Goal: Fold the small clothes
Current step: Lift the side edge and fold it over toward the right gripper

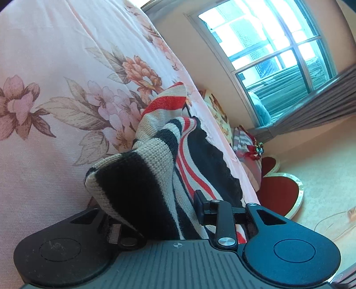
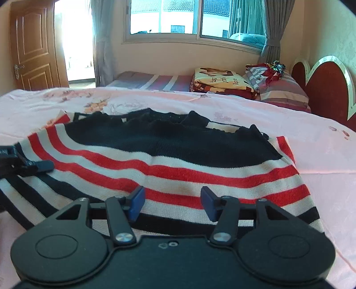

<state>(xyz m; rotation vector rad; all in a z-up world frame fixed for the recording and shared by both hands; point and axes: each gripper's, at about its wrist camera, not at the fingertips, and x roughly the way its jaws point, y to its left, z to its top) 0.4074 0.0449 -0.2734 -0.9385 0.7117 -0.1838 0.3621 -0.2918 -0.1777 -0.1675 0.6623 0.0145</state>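
Observation:
A small knitted sweater (image 2: 169, 155), black at the top with red, cream and black stripes, lies on the pink floral bedsheet (image 2: 311, 142). My right gripper (image 2: 172, 203) is open and empty, low over the sweater's striped hem. My left gripper (image 1: 155, 206) is shut on the sweater (image 1: 142, 177); a bunched fold of knit covers its left finger, and only the right finger (image 1: 200, 206) shows. The left gripper also shows at the left edge of the right wrist view (image 2: 26, 165), at the sweater's left side.
Folded bedding (image 2: 222, 80), striped pillows (image 2: 280, 89) and a red heart-shaped headboard (image 2: 329, 89) stand at the bed's far right. A window (image 2: 193, 17) with grey curtains is behind the bed. A wooden door (image 2: 33, 49) is at the far left.

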